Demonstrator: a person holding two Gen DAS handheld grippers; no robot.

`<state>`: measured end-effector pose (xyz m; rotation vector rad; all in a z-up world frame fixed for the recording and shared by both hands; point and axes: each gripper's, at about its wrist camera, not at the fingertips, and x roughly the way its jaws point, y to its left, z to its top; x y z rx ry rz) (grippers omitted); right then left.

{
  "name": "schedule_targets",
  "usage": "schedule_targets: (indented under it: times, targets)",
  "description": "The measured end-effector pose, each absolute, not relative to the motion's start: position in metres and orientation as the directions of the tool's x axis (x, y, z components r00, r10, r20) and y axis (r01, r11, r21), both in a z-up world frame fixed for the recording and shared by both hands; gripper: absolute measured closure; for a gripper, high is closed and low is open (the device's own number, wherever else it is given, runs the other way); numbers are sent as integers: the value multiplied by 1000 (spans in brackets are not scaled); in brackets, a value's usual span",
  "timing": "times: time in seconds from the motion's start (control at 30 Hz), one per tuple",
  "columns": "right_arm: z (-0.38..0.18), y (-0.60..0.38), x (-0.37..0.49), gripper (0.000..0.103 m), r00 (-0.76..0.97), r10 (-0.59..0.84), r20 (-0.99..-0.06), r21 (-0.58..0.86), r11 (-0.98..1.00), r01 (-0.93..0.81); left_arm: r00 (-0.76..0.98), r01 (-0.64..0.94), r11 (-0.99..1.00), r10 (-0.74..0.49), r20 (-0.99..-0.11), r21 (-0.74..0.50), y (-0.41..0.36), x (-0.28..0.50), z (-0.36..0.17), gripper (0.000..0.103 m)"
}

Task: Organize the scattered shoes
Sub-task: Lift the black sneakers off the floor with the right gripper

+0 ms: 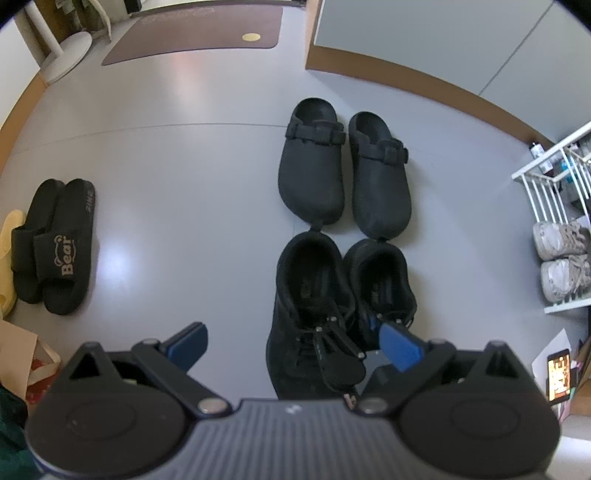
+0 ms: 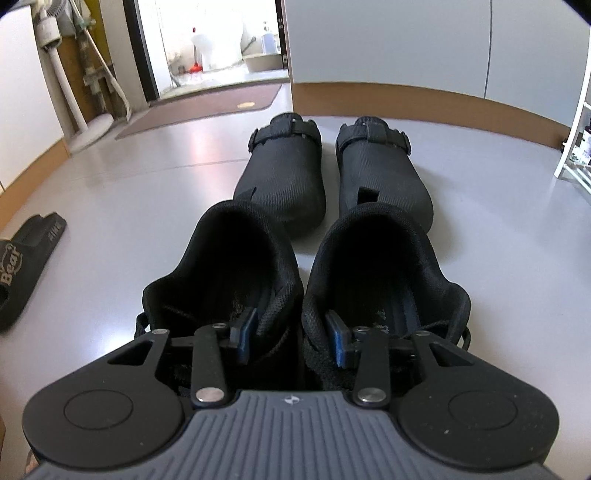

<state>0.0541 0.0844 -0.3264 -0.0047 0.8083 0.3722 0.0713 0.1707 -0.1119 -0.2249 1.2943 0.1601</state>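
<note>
Black dominates the left wrist view: two black lace-up sneakers [image 1: 314,306] stand side by side on the pale grey floor [image 1: 177,184], heels touching the toes of two black rubber clogs with buckled straps [image 1: 343,173] lined up beyond them. The left claw [image 1: 295,347] hangs above the floor with its blue-padded fingers wide apart, clamping nothing. The right claw [image 1: 354,332] reaches into the sneakers from below. Well apart at the left edge lie black slide sandals printed "Bear" [image 1: 55,247], stacked, with a yellow slipper [image 1: 9,266] beside them. A white wire shoe rack [image 1: 554,229] at the right holds pale sneakers [image 1: 561,258]. A brown doormat [image 1: 199,33] lies far off.

From the right wrist view, the right claw [image 2: 291,332] pinches the two sneakers [image 2: 306,280] together: one blue pad [image 2: 245,328] sits inside the left shoe's opening, the other inside the right shoe's, clamped on their adjoining inner walls. The clogs [image 2: 332,173] stand just ahead, and the "Bear" sandal [image 2: 26,258] shows at the left.
</note>
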Motion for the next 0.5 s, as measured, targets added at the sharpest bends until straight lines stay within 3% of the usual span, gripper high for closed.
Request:
schedule_targets:
  times: [0.27, 0.5]
  targets:
    - [-330, 87, 54, 54, 649, 318, -691, 138, 940, -313, 262, -232, 969, -17, -965, -80, 170, 67, -112, 2]
    - [-331, 92, 58, 59, 633, 285, -720, 119, 949, -291, 258, -233, 969, -17, -966, -80, 170, 65, -112, 2]
